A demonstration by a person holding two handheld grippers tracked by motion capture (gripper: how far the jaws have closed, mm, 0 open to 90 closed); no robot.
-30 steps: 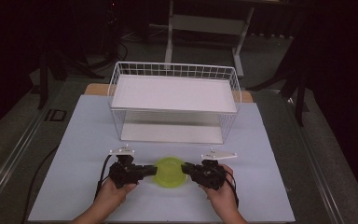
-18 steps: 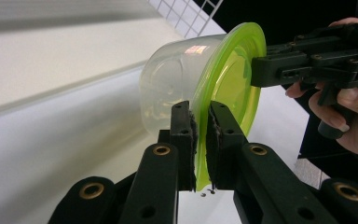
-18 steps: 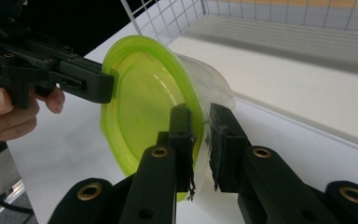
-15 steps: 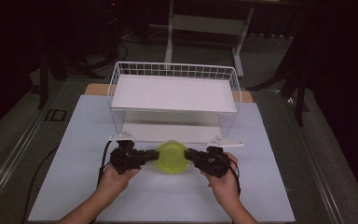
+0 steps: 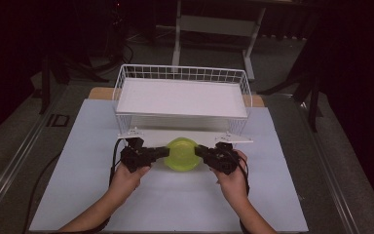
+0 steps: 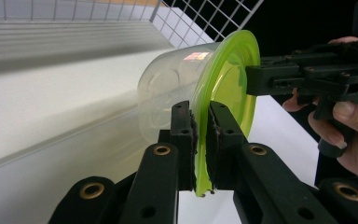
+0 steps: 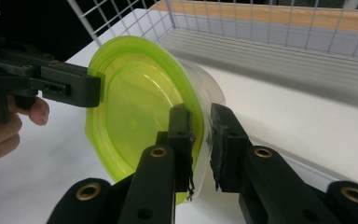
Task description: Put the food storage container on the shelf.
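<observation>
Just in front of the white wire-mesh basket rack (image 5: 182, 92), the left gripper (image 5: 161, 152) and the right gripper (image 5: 200, 151) each pinch opposite rims of a clear round plastic tub with a lime-green lid (image 5: 182, 154), held tilted on its side. Matching both hands' height should prevent twisting. No legible writing.

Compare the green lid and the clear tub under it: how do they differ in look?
The green lid is bright lime and nearly flat; the clear tub is colourless, see-through and deep. The lid's rim juts wider than the tub's wall. Both are round, joined as one container, held tilted on its side by the left gripper and right gripper.
</observation>
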